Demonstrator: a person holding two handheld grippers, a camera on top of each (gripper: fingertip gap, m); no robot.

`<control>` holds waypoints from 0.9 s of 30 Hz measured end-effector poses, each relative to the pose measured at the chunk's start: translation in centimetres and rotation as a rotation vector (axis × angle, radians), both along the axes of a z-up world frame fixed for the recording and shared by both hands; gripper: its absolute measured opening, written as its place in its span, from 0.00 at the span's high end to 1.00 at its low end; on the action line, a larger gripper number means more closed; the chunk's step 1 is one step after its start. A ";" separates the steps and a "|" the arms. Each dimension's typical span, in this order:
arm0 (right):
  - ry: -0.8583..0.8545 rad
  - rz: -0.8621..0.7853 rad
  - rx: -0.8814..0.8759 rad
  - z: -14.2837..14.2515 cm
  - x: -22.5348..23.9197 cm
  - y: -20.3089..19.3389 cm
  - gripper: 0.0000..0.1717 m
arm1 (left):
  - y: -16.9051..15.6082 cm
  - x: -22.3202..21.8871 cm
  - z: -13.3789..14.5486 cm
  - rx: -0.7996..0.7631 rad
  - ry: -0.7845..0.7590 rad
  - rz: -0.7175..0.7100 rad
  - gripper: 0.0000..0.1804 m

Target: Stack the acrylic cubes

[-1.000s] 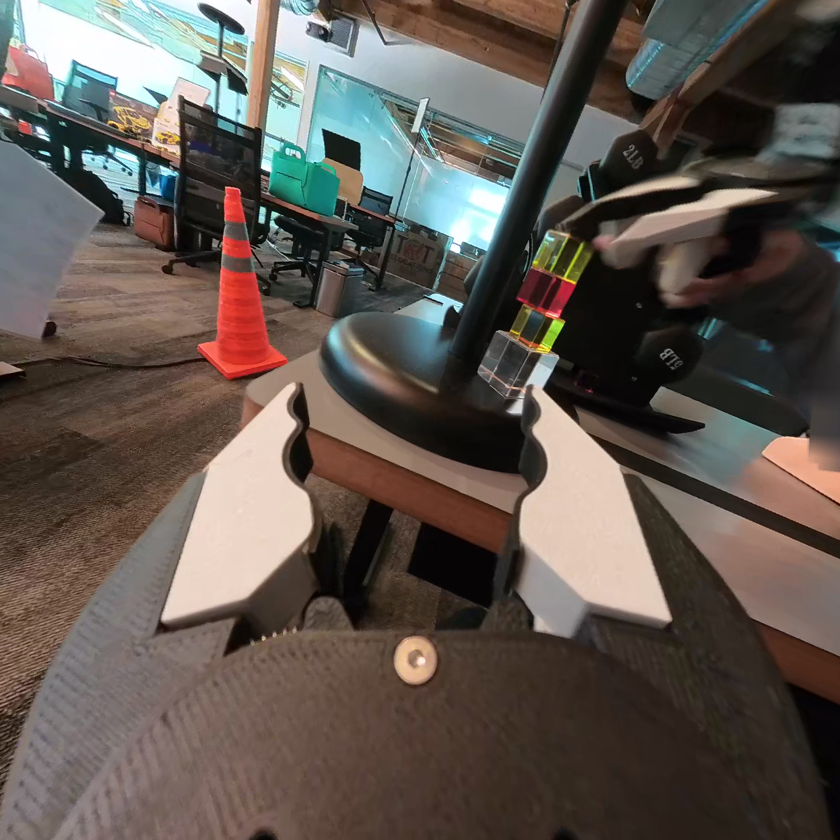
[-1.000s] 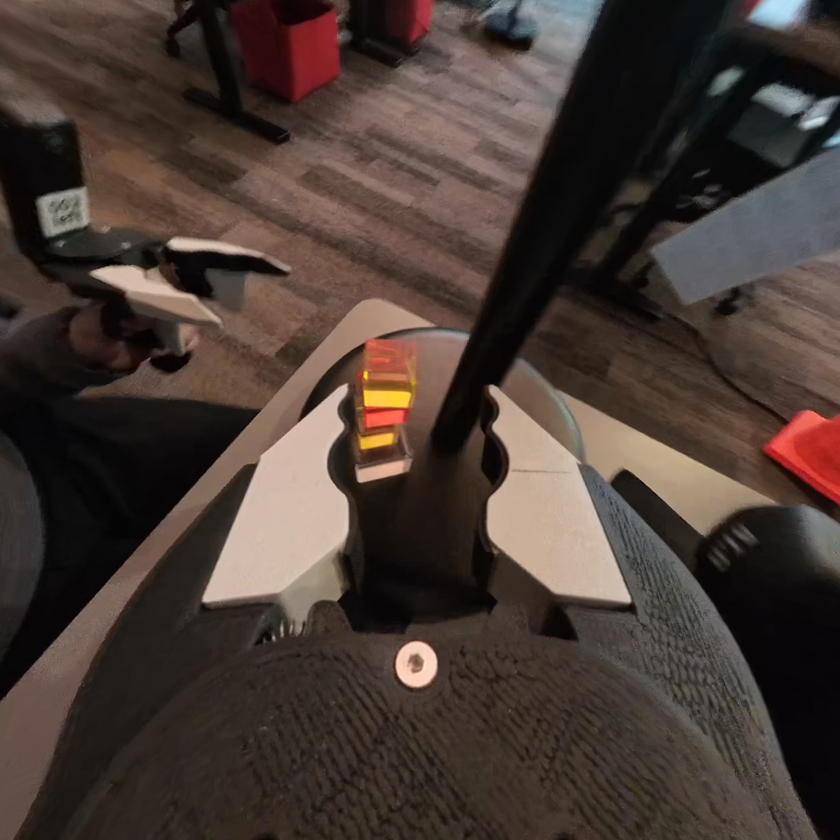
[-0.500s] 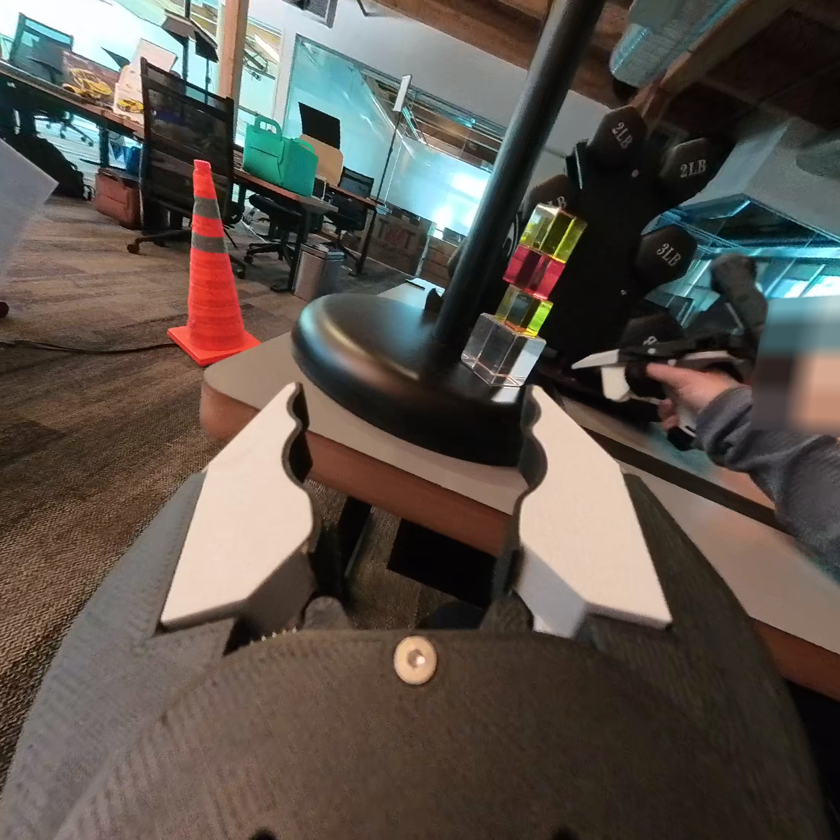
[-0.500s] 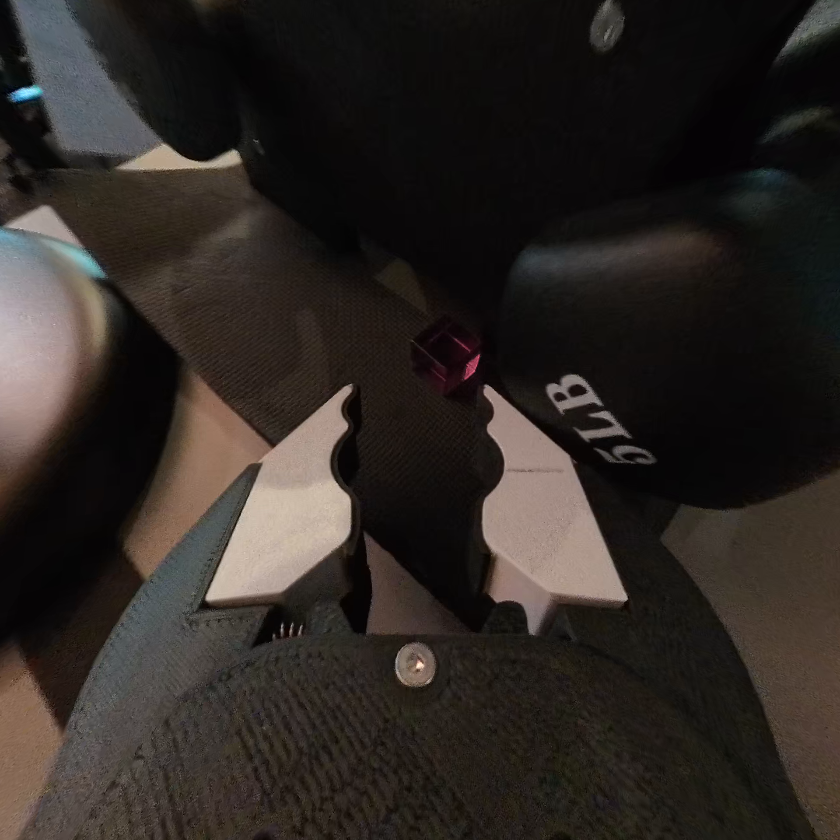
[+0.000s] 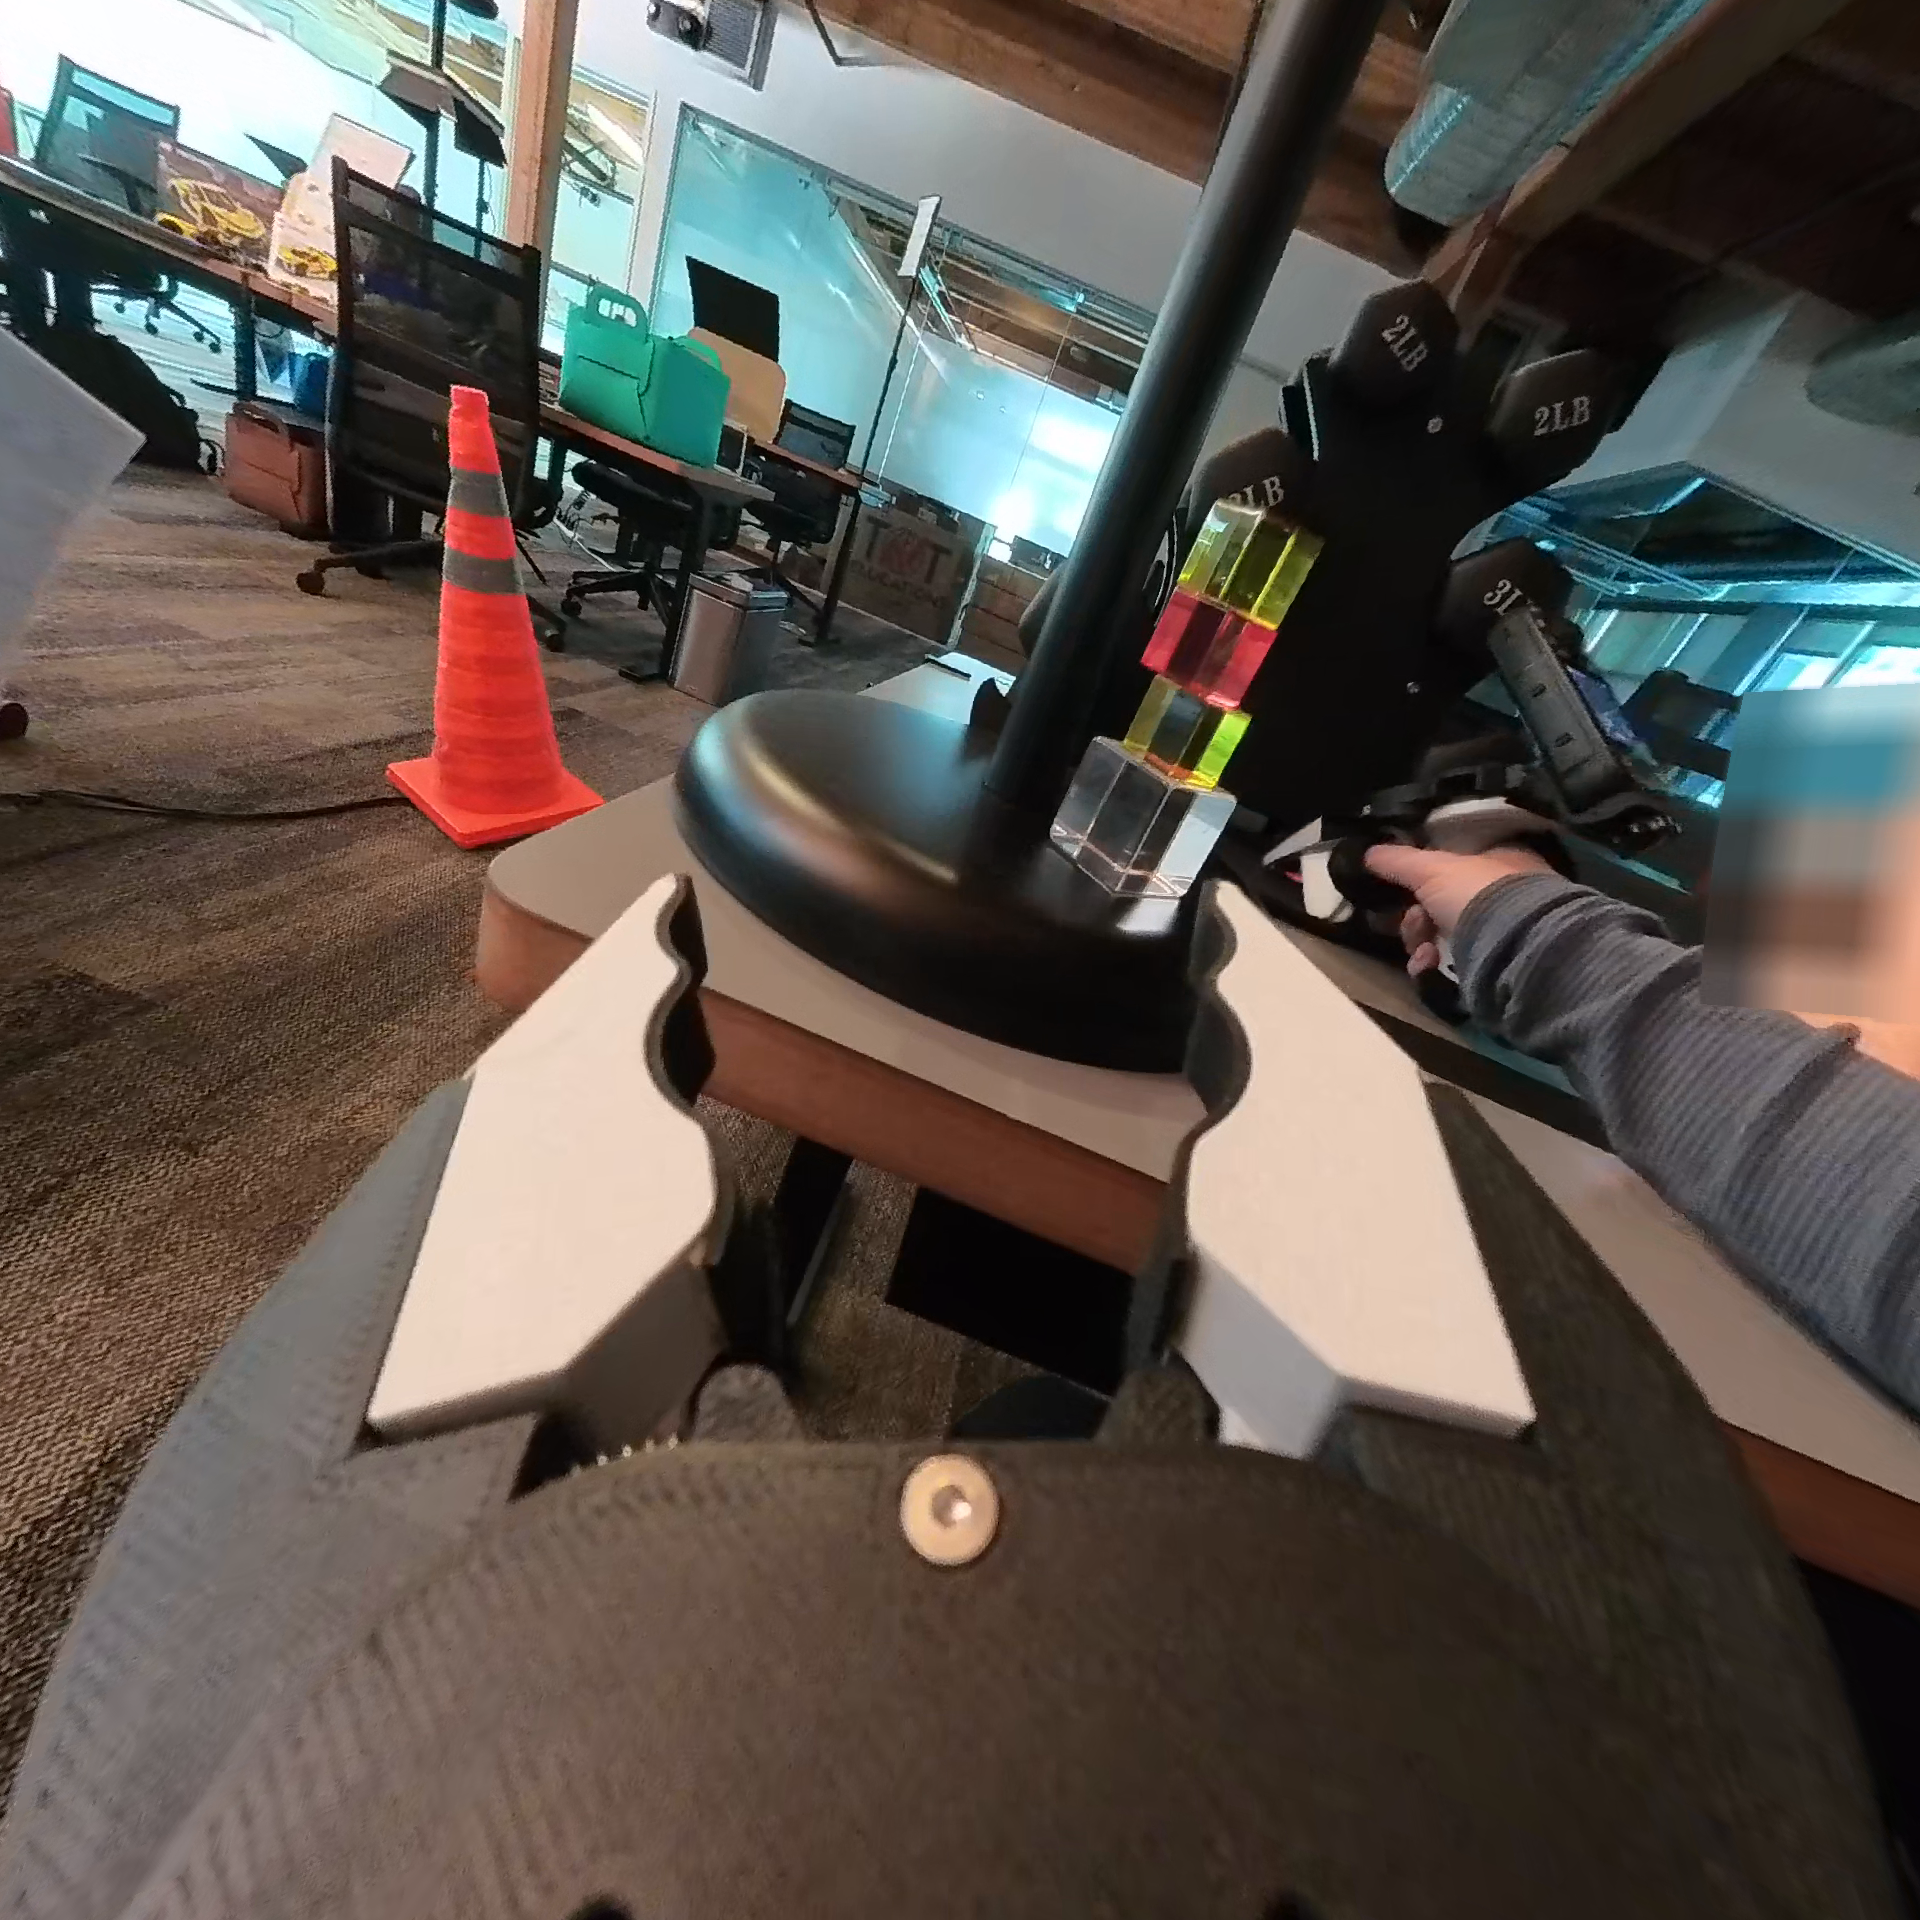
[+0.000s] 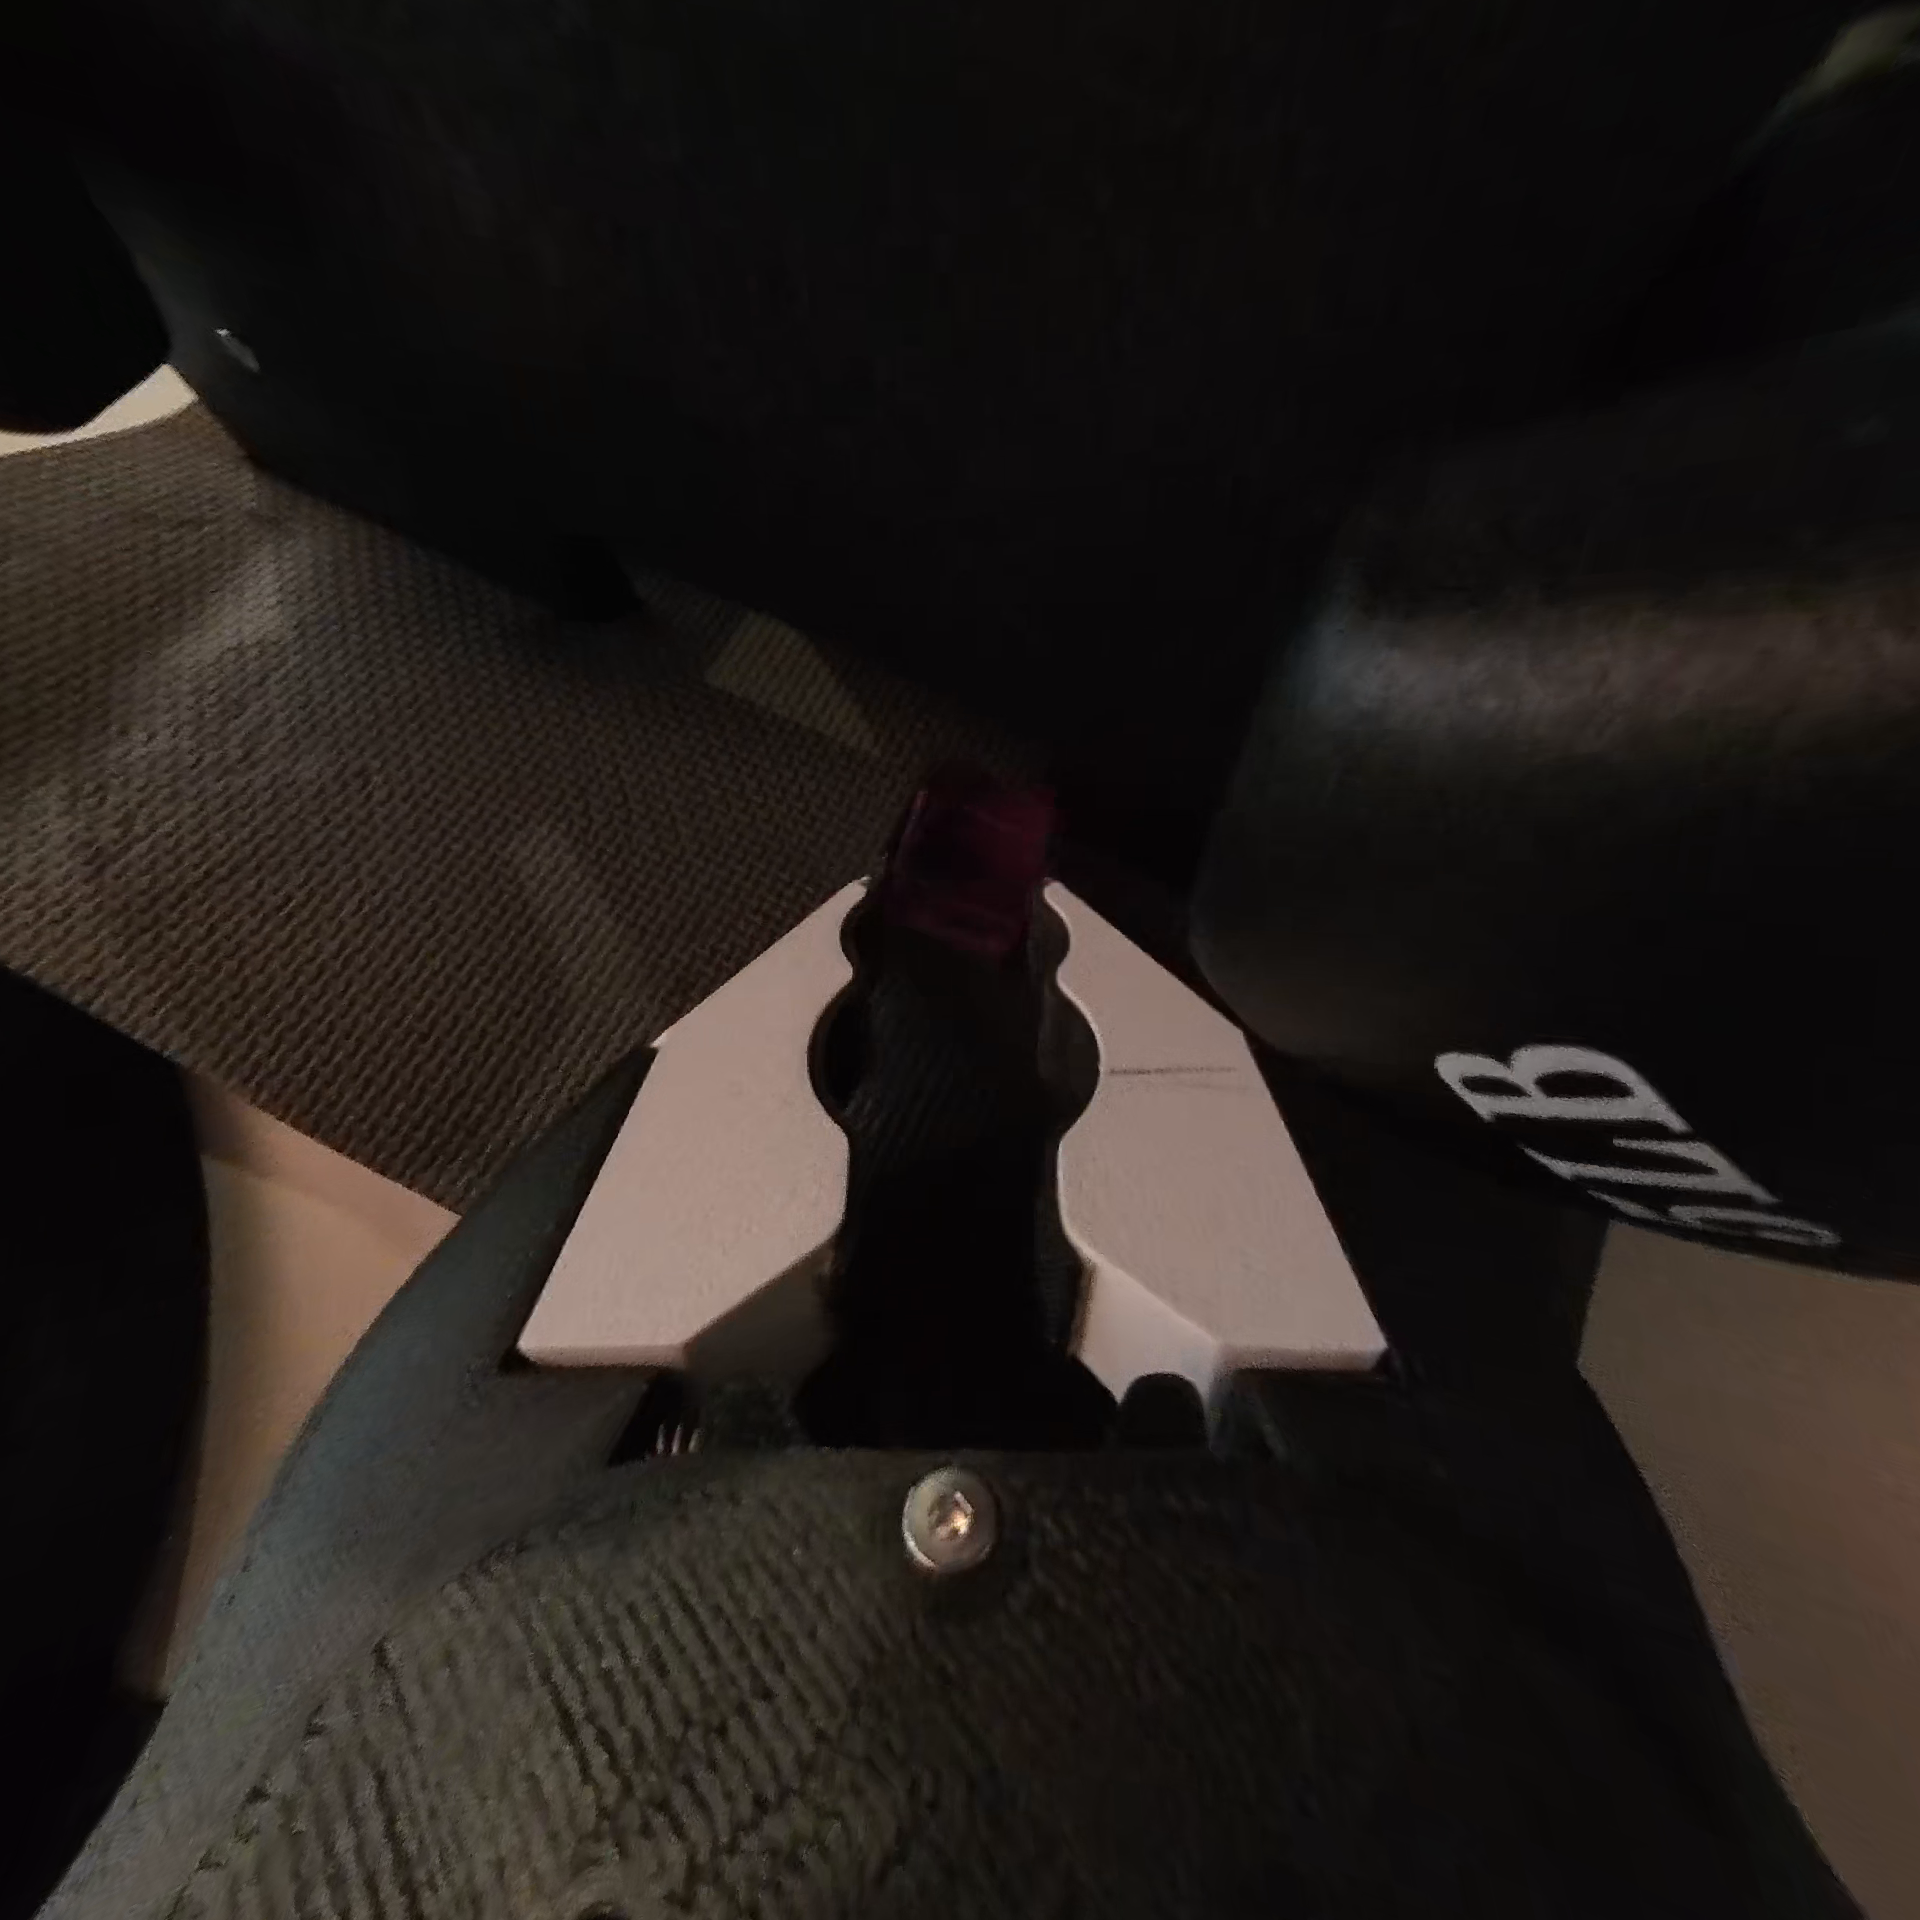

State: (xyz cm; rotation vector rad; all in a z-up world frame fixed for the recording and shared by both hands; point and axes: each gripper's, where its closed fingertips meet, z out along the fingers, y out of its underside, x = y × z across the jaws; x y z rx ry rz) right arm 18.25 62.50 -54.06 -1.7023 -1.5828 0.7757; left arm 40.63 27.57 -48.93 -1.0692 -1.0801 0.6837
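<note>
My left gripper (image 5: 948,904) is open and empty. It hovers off the table's corner, facing a black lamp base (image 5: 831,831). On that base, beside the pole (image 5: 1132,416), stands a stack of cubes: a clear cube (image 5: 1143,831) at the bottom, then yellow-green (image 5: 1195,732), red (image 5: 1210,644) and yellow-green (image 5: 1252,566). My right gripper (image 6: 958,904) is low over a black woven mat (image 6: 364,810), next to a black dumbbell (image 6: 1558,831). Its fingertips are shut on a small dark red cube (image 6: 971,862). It also shows in the left wrist view (image 5: 1340,862), held in a hand at the foot of the dumbbell rack.
A black dumbbell rack (image 5: 1403,520) stands behind the stack. A person's grey sleeve (image 5: 1662,1060) reaches across the table (image 5: 582,873). An orange cone (image 5: 483,623) stands on the carpet to the left. Desks and chairs fill the room behind. Tip to tip, the grippers are about 40 cm apart.
My right gripper left the stack, swung down to the mat by the dumbbell, and its jaws closed on the dark red cube. My left gripper stayed open and barely moved.
</note>
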 end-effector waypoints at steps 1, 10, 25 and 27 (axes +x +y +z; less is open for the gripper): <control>0.010 0.036 0.004 0.2 0.1 -0.4 0.85 | -0.1 0.1 0.1 -0.001 0.003 0.003 0.48; 0.358 0.684 -0.172 9.7 5.5 -10.6 0.86 | -1.0 0.0 0.2 0.016 0.008 0.020 0.48; 0.055 1.494 -0.018 15.4 14.0 -24.6 0.85 | -1.1 0.5 0.3 -0.003 0.010 0.013 0.48; 0.035 1.494 -0.005 15.0 13.9 -24.7 0.85 | -1.4 0.5 0.4 0.003 0.012 0.018 0.48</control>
